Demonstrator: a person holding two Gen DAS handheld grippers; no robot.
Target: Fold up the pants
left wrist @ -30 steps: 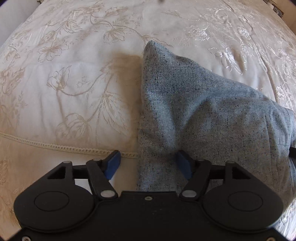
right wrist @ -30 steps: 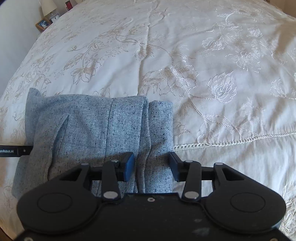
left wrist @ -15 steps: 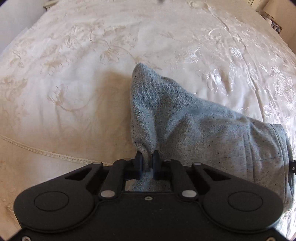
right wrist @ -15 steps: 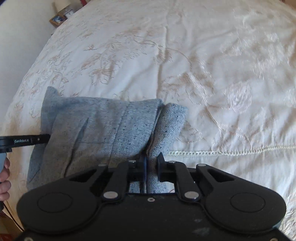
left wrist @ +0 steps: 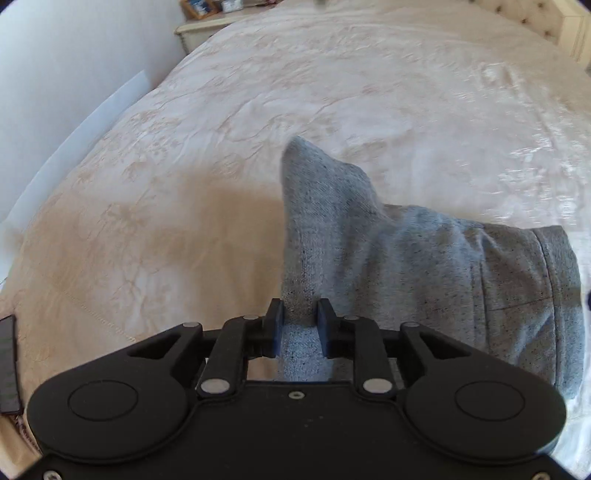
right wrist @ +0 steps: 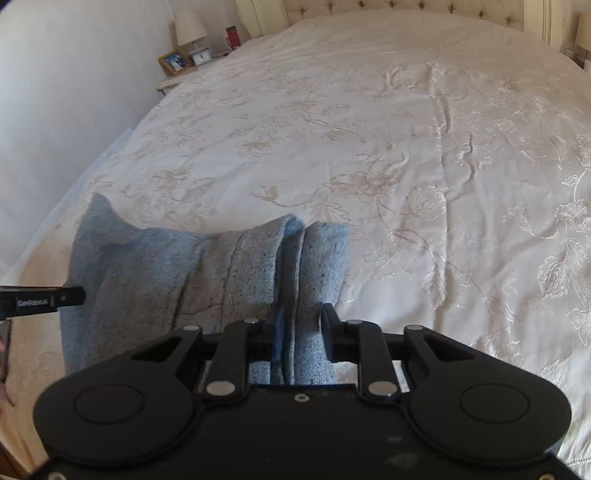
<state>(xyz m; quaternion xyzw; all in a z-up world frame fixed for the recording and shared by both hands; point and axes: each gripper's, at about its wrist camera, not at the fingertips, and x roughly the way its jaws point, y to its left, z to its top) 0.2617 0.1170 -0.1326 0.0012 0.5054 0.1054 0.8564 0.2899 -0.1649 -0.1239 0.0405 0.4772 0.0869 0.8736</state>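
The label on the left tongs' side, seen at 9 o'clock in the right wrist view, is too blurred to read. The pants (right wrist: 192, 280), a grey speckled knit, lie folded near the foot edge of the bed (right wrist: 406, 129). The left tongs (left wrist: 299, 325) are clenched on a bunched corner of the pants (left wrist: 406, 258); the right tongs (right wrist: 301, 332) are clenched on a thick fold at the other end. The bedspread (left wrist: 332, 74) is cream, embroidered with flowers, and lies open toward 12 o'clock. A nightstand (right wrist: 173, 79) with a lamp (right wrist: 189, 24) and a framed photo (right wrist: 175, 61) stands at 11 o'clock beside a white wall (right wrist: 74, 92).
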